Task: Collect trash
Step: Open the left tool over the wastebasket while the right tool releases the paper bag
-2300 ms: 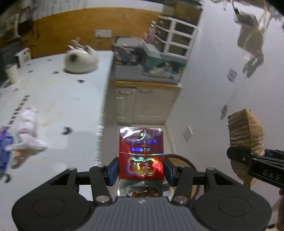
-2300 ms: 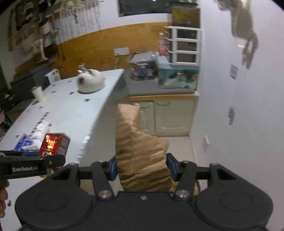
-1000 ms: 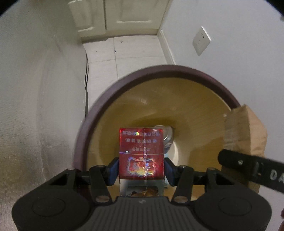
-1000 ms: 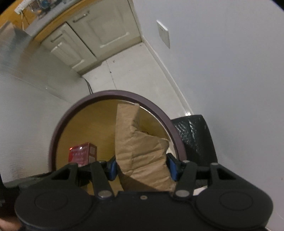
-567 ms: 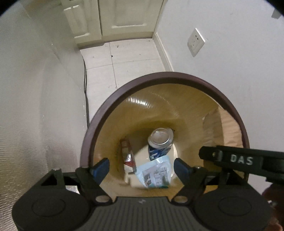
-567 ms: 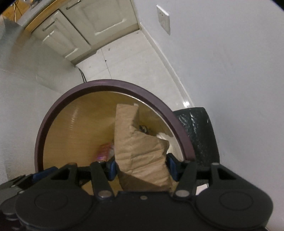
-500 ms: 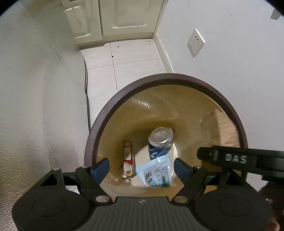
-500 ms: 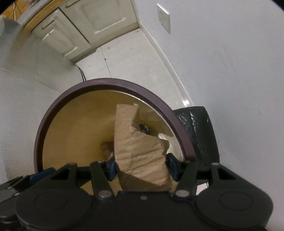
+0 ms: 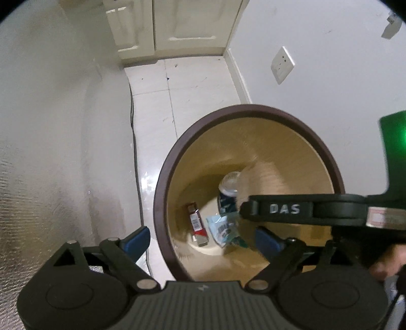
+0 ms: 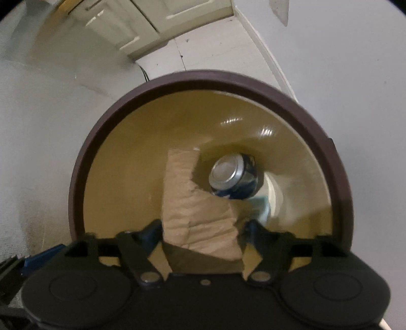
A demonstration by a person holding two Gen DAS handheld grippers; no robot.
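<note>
Two fingers (image 10: 243,231) pinch paper bag (image 10: 198,215).

We are in a home kitchen corner. At the far end stand cream panelled cabinet doors (image 9: 177,22) above a pale tiled floor (image 9: 182,83). On the right a white plastered wall carries a wall socket (image 9: 282,64) set low near the skirting. A dark cable (image 9: 132,121) runs along the floor by the left surface. Nearer us sits a round waste bin (image 9: 175,157) with a brown rim, holding household rubbish such as a drinks can (image 10: 233,175).
</note>
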